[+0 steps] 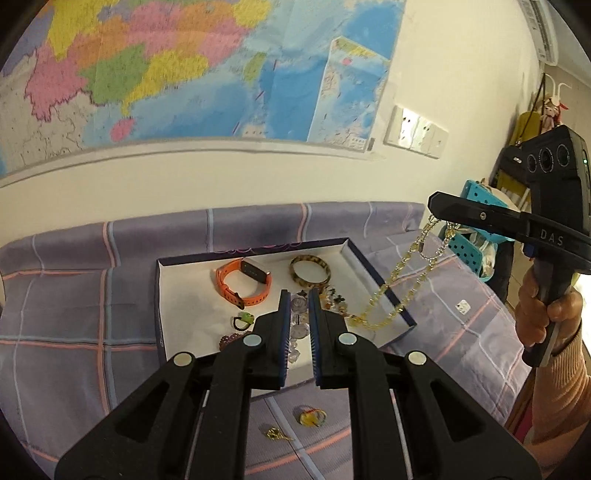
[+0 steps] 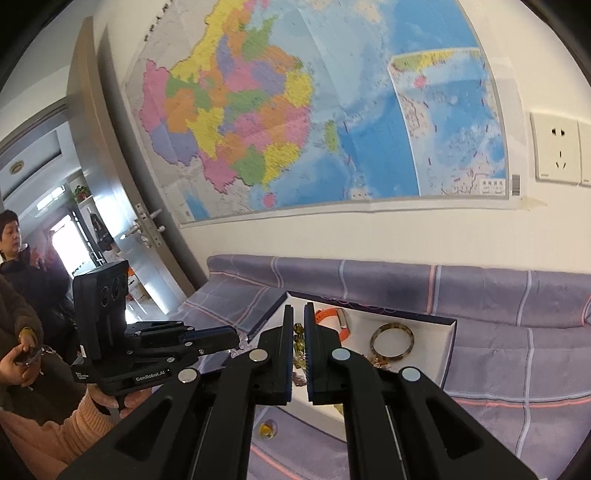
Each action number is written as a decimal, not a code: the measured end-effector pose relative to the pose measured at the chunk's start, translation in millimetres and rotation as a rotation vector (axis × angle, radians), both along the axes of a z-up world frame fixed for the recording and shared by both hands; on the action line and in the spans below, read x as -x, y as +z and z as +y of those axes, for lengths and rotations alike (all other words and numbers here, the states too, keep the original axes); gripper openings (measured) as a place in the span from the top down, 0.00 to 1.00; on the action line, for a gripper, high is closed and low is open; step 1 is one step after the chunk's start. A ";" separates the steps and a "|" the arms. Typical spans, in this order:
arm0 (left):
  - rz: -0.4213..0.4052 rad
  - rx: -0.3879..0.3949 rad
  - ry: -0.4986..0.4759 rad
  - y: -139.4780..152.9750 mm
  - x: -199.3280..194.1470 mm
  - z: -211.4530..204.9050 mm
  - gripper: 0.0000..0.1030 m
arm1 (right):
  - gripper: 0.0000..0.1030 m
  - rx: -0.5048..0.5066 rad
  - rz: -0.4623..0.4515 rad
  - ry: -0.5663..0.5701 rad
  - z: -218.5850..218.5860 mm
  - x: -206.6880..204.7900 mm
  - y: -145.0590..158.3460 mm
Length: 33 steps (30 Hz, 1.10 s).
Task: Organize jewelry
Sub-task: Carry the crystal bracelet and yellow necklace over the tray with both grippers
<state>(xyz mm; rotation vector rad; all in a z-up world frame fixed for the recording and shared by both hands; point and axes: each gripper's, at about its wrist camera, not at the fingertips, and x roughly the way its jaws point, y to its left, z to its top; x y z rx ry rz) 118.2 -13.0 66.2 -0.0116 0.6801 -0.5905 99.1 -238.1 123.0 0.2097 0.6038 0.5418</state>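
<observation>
Necklace of pale gold chain links (image 1: 406, 273) hangs from the closed right gripper (image 1: 436, 206), trailing into the white-lined, dark-rimmed box (image 1: 184, 280); left gripper (image 1: 298, 295) is nearly closed over clear beads (image 1: 300, 317), grip uncertain.

place: my home, a bedroom | near: bed under a purple plaid sheet (image 1: 74, 295) | far wall: big colour map (image 2: 314, 110), wall sockets (image 2: 557, 147) | left: open door (image 2: 144, 229) to a hallway | far right: air conditioner (image 1: 543, 29), hung clothes (image 1: 528, 125)
</observation>
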 end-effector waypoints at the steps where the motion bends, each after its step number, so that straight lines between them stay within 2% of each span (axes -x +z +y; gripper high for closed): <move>1: 0.007 -0.002 0.002 -2.4 -3.1 -1.1 0.90 | 0.96 -0.003 0.011 0.004 0.9 -4.2 -3.3; 10: 0.051 -0.016 0.018 -20.3 -25.1 -5.7 0.90 | 0.96 0.001 0.065 0.004 5.0 -29.3 -25.1; 22: 0.115 -0.035 0.033 -49.4 -37.3 -8.7 0.90 | 0.96 0.015 0.104 0.000 4.4 -43.5 -41.8; 33: 0.121 -0.054 0.053 -57.1 -40.5 -9.3 0.90 | 0.96 0.020 0.133 -0.006 3.7 -49.4 -55.9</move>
